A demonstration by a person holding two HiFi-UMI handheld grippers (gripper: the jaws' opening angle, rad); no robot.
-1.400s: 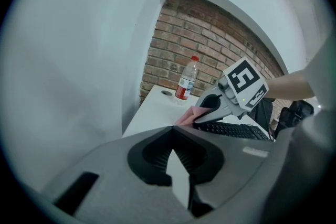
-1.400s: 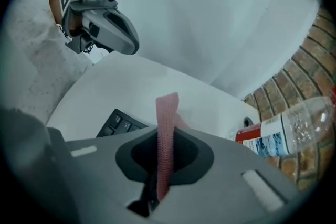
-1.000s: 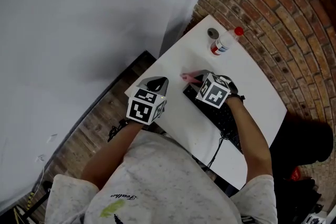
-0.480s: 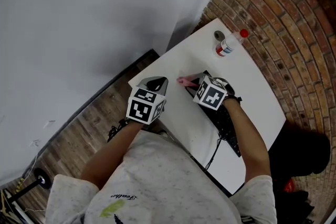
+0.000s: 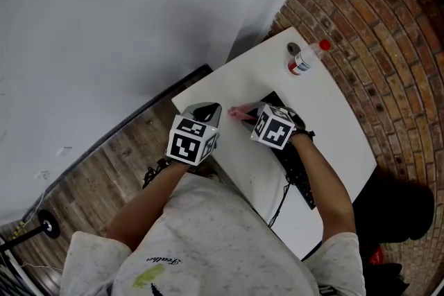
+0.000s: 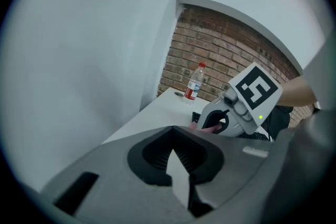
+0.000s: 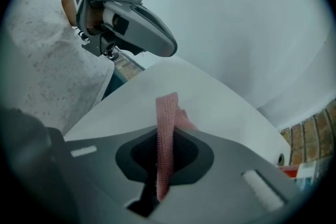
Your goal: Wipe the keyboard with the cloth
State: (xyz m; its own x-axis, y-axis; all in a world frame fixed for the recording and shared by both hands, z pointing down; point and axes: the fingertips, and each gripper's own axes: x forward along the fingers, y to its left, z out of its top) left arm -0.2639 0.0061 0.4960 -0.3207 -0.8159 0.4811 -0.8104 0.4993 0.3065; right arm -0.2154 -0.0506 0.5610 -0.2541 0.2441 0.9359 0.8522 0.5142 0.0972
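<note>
Cloth [image 7: 166, 134] is pinched edge-up in the right claw [image 5: 248, 114], whose tip sits just past the end of the keyboard [image 5: 297, 166]. Left claw [image 5: 206, 110], pressed together and empty, hovers beside. I'd lower the cloth flat, then sweep lightly along the keys.

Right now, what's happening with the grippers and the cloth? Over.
Right gripper shut on pink cloth, at one end of keyboard. Left gripper shut, empty, off to the side. Bottle far, nothing blocking.
</note>
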